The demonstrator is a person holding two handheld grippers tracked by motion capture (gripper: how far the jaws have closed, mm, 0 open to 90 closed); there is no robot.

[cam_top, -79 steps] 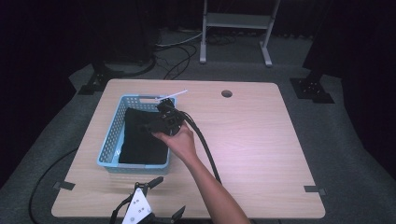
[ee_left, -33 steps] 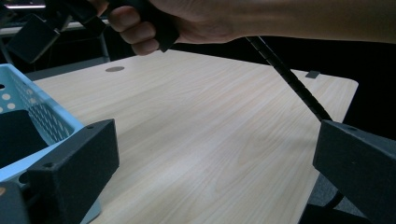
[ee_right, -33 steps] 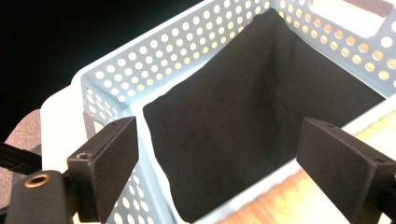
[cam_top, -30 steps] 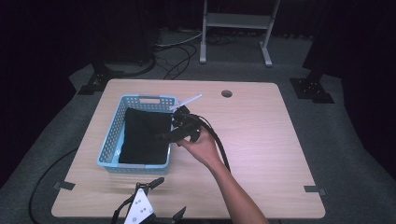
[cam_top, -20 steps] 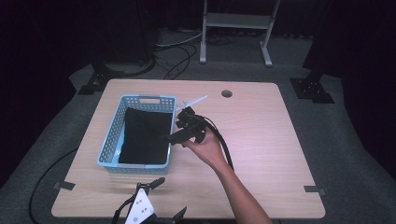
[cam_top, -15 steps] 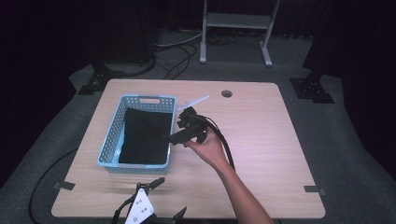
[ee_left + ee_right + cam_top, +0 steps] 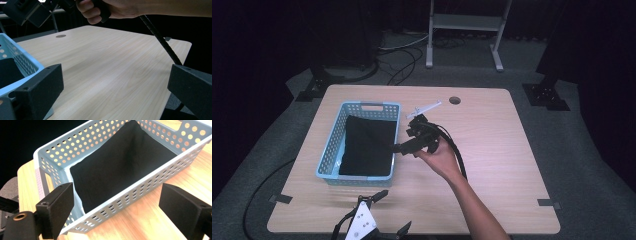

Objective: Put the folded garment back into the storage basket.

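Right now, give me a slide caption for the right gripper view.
Open right gripper poised beside a pale blue basket holding a black cloth on a wooden table.

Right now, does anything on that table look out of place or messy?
Mostly tidy. The black cloth lies inside the blue basket, one side riding up its wall. A thin white stick lies loose on the table beside the basket.

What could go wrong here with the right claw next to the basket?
1. The right claw hangs open right at the basket wall; a sideways move could knock or slide the light basket.
2. Its cable trails over the table and might drag the white stick lying close behind.
3. The left claw lies open at the table's near edge, where a forearm could bump it off.
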